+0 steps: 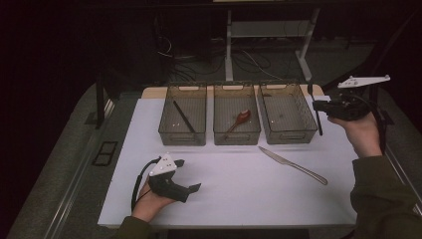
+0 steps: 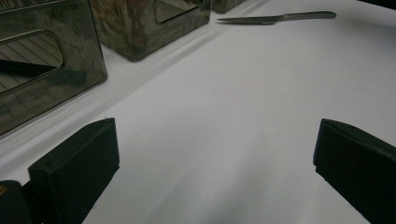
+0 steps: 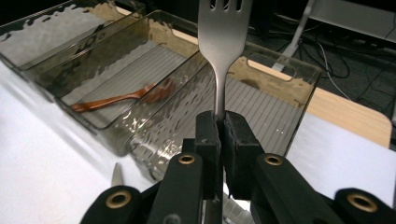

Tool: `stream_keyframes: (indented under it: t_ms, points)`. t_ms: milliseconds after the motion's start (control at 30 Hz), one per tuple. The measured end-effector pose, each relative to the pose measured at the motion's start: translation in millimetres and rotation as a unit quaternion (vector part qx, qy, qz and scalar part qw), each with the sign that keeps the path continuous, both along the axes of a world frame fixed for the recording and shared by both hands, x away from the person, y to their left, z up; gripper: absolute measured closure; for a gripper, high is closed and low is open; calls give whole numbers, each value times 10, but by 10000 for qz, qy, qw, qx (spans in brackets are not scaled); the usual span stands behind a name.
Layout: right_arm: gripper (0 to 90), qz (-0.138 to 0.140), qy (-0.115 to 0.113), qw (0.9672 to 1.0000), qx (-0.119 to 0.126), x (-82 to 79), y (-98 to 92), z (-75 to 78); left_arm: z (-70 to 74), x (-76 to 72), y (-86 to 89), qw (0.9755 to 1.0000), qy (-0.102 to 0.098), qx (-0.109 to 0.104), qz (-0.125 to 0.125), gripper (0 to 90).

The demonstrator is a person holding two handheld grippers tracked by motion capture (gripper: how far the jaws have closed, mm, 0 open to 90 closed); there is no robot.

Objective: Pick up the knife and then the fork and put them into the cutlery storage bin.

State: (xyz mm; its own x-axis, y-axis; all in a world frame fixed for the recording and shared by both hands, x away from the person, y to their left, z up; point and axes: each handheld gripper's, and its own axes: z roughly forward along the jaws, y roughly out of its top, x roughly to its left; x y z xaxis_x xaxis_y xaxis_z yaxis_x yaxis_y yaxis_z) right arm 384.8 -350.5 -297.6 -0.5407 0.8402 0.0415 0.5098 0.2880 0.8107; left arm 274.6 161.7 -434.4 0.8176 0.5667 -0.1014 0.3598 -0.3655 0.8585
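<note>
Nearest to us in the right gripper view, our right claw [image 3: 218, 122] is clamped tight on the neck of a fork [image 3: 220, 42], tines pointing away, the handle hidden behind the jaws. From the high view the fork [image 1: 317, 115] hangs from that claw [image 1: 318, 105] just off the right side of the rightmost bin [image 1: 287, 113], raised above the surface [image 1: 234, 189]. Sorting seems to be the job: the middle bin [image 1: 236, 114] holds a brown spoon [image 1: 240, 119], the left bin [image 1: 183, 115] a dark stick [image 1: 184, 117], so we judge the bare right one suits the fork. We should carry it over the rim, lower it until it lies along the ribbed floor, then release, not drop from height. Our left claw [image 1: 188, 175] rests wide open with nothing in it, and the knife [image 1: 292, 165] waits on the surface.
</note>
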Motion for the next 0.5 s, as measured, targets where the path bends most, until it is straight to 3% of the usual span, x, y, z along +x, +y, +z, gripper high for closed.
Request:
stream_keyframes:
  t_ms: [267, 500]
  points:
    - [839, -102, -71, 9999, -109, 191, 32, 82, 1, -1, 0, 10000, -2, 4, -11, 0]
    - [839, -216, -25, 9996, -168, 380, 24, 18, 4, -2, 1, 10000, -13, -3, -10, 0]
